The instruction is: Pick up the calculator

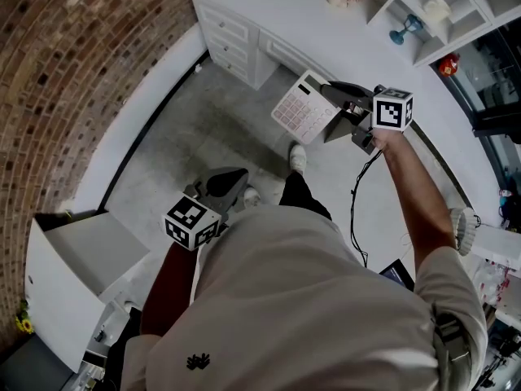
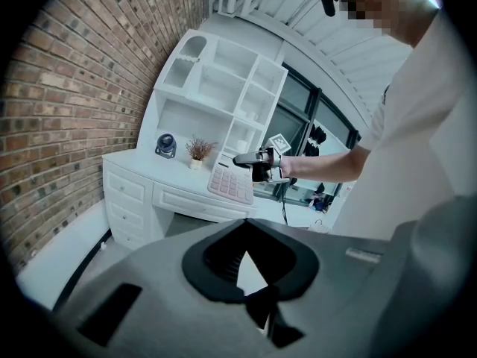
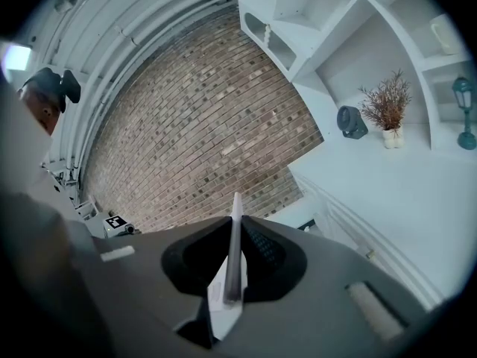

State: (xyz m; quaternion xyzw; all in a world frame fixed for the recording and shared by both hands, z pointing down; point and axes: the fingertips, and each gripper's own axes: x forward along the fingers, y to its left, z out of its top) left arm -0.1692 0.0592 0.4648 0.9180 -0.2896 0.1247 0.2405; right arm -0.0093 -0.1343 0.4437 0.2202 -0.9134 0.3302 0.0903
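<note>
The right hand-held gripper (image 3: 234,230) clamps the calculator (image 3: 231,274) (seen edge-on) before a brick wall (image 3: 201,125).

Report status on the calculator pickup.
Right gripper clamped on calculator, held in the air by the white desk. Left gripper empty, jaws together. Nothing blocking.

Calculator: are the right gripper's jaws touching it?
Touching. Right gripper view shows the right gripper clamping the calculator edge-on between its pads.
</note>
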